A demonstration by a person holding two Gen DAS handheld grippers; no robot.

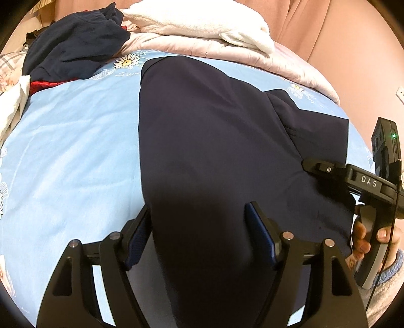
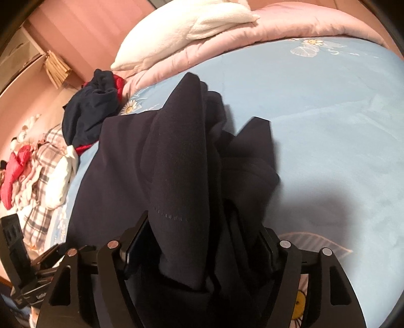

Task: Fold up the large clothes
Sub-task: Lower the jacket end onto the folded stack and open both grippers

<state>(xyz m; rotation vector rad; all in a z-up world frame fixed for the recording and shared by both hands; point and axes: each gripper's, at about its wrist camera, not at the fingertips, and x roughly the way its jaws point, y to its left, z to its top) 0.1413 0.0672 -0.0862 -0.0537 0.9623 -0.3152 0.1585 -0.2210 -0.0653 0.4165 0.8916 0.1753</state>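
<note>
A large dark navy garment (image 1: pixel 214 131) lies spread on the light blue bed sheet (image 1: pixel 75 151). My left gripper (image 1: pixel 199 227) has its jaws wide apart over the garment's near edge, with cloth between them. My right gripper (image 2: pixel 199 242) has a bunched fold of the same garment (image 2: pixel 181 161) between its jaws, and the cloth hides the fingertips. The right gripper also shows in the left wrist view (image 1: pixel 328 169), at the garment's right edge, held by a hand.
A heap of navy and red clothes (image 1: pixel 75 48) lies at the far left of the bed. A white fleece blanket (image 1: pixel 202 22) rests on a pink quilt (image 1: pixel 252 55) at the far edge. Plaid and white clothes (image 2: pixel 43 171) lie to the left.
</note>
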